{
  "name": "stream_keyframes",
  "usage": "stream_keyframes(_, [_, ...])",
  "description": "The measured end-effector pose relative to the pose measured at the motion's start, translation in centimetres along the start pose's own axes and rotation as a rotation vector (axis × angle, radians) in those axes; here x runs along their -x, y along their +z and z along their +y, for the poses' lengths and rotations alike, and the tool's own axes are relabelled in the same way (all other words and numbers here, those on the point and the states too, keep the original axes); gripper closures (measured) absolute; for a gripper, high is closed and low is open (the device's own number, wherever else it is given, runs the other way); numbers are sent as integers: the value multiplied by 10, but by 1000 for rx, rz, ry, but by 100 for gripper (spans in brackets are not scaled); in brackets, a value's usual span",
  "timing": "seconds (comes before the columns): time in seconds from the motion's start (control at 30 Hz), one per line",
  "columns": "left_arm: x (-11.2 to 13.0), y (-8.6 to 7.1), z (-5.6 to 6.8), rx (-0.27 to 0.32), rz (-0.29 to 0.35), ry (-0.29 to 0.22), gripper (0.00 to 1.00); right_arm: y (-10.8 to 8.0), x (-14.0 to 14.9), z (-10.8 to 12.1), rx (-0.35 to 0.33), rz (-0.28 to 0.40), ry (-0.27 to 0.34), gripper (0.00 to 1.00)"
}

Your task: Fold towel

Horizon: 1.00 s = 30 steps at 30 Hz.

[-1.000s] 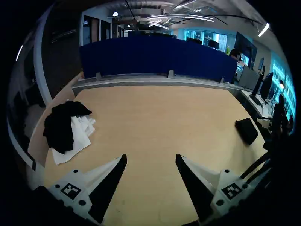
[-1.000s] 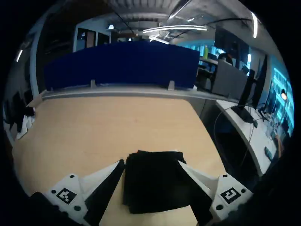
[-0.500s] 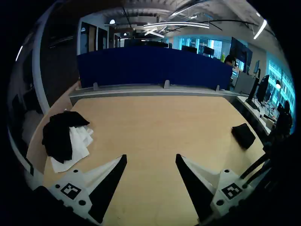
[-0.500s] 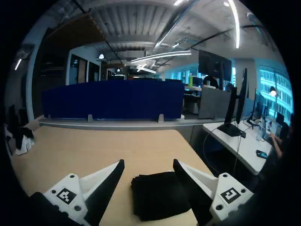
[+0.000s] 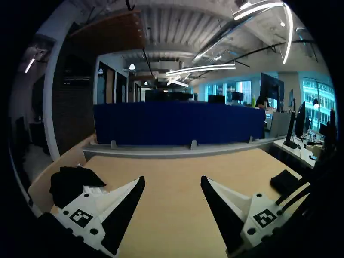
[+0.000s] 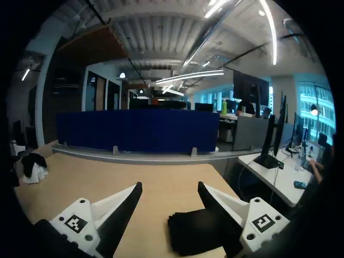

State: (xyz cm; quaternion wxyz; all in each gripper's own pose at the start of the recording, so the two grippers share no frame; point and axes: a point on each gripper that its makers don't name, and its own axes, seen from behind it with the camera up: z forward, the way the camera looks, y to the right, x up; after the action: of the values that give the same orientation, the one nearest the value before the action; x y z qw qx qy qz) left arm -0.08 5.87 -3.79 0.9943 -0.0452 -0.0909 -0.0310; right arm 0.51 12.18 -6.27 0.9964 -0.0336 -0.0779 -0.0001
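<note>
A folded black towel (image 6: 195,228) lies on the wooden table near its right edge, low in the right gripper view, partly behind the right finger. My right gripper (image 6: 170,193) is open above it with nothing between its fingers. In the left gripper view the same folded towel (image 5: 284,180) lies at the far right of the table. A heap of black and white towels (image 5: 71,185) sits at the left edge, partly hidden by one finger. My left gripper (image 5: 172,187) is open over bare table and holds nothing.
A blue partition (image 5: 178,122) with a grey rail runs along the table's (image 5: 172,172) far edge. To the right stands another desk (image 6: 279,172) with monitors. The towel heap (image 6: 33,165) lies far left in the right gripper view.
Both grippers have tilted upward, so more ceiling and less table shows. The right gripper has drawn back and shifted left of the folded black towel, which lay between its fingers a second ago.
</note>
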Motion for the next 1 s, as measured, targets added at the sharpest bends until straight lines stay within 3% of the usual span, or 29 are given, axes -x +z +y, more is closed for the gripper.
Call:
stream_keyframes(0.1, [-9, 4, 0, -10, 61, -2, 4, -3, -8, -11, -6, 14, 9, 0])
stream_keyframes(0.2, [-11, 7, -2, -23, 81, 8, 4, -5, -9, -20, -3, 19, 6, 0])
stream_keyframes(0.47, [-14, 8, -5, -26, 110, 11, 4, -8, -17, -44, -16, 33, -24, 0])
stream_keyframes(1.0, [4, 27, -13, -25, 131, 36, 4, -1, -37, -121, -63, 32, 26, 0])
